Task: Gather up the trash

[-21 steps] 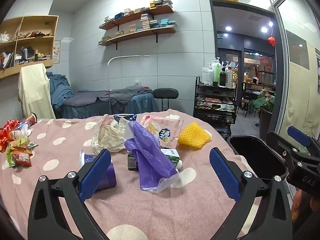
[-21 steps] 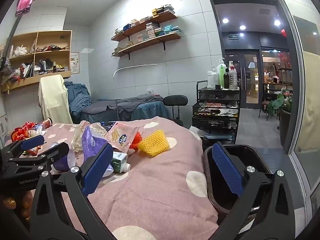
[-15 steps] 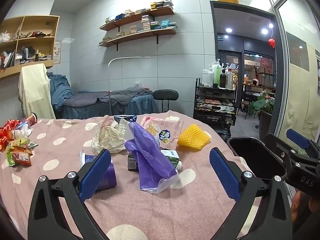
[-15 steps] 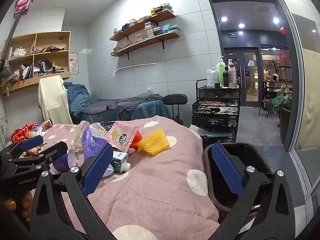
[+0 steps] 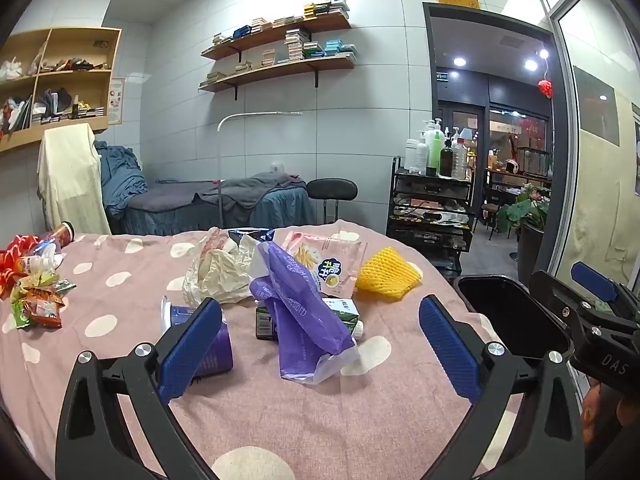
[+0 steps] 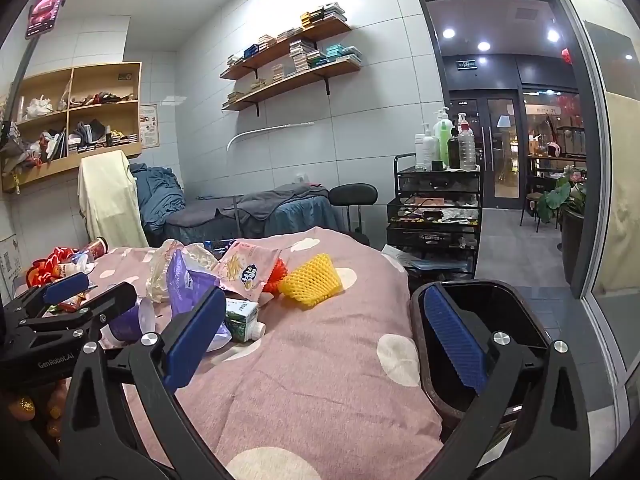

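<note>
I hold my left gripper [image 5: 320,344] and right gripper [image 6: 324,340] wide open, empty, above crumpled purple bag [image 5: 304,304].

In front of me is a desk under a pink cloth with white spots [image 5: 304,412]. At its middle I see a heap: a crumpled cream paper bag [image 5: 220,276], a purple plastic bag [image 5: 304,312] draped over a green-and-white carton [image 5: 344,312], a pink snack packet [image 5: 324,260] and a yellow foam fruit net [image 5: 386,274] just beside it. A purple cup [image 5: 212,348] lies on its side nearer me. Well apart, at the left edge, I make out red and green wrappers [image 5: 34,300] and a toppled red can [image 5: 60,232].
</note>
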